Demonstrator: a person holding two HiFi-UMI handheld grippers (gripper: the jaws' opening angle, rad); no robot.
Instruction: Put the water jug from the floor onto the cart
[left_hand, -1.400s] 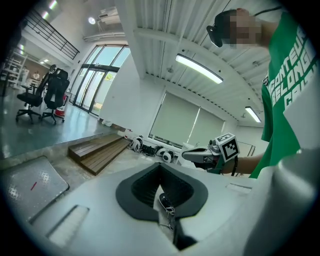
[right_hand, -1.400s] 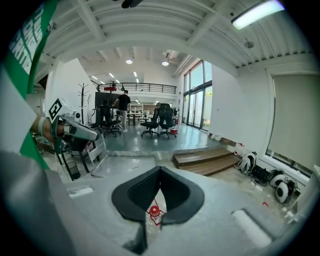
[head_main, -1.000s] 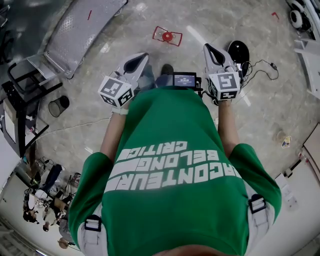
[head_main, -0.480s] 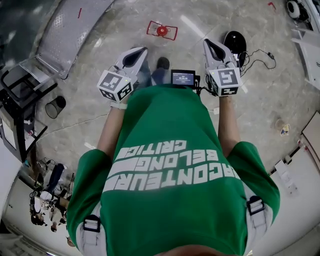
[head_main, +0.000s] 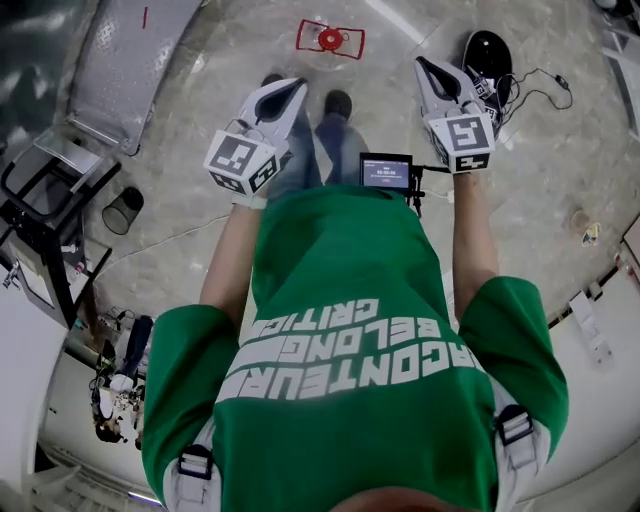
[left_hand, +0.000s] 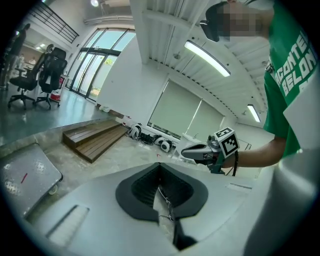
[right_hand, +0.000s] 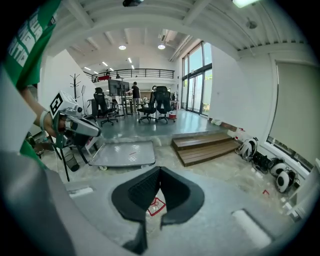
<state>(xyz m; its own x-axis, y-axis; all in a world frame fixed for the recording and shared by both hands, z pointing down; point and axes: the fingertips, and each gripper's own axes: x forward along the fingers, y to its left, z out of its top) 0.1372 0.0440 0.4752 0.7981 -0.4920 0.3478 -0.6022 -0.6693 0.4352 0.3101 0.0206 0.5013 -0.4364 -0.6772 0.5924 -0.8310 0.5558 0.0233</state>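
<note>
From above, the water jug (head_main: 330, 39) shows as a red cap inside a red square outline on the marble floor, ahead of the person's shoes. It also shows small beyond the right jaws as the jug (right_hand: 156, 205). The cart (head_main: 130, 60) is a flat grey platform at the upper left, seen low on its wheels as the cart (right_hand: 125, 152). My left gripper (head_main: 295, 88) and right gripper (head_main: 425, 65) hang side by side in front of the green shirt, both shut and empty, short of the jug. Each view shows closed jaws: left gripper (left_hand: 160, 165), right gripper (right_hand: 160, 169).
A black bin (head_main: 123, 210) and a black metal frame (head_main: 40, 200) stand at the left. A black round device with cables (head_main: 488, 55) lies on the floor at the right. Wooden steps (right_hand: 205, 145) lie beyond the cart. A small screen (head_main: 386, 170) hangs at the person's chest.
Both grippers have sunk together toward the floor and stayed shut. The person leans further forward, and the shoes now show between the grippers.
</note>
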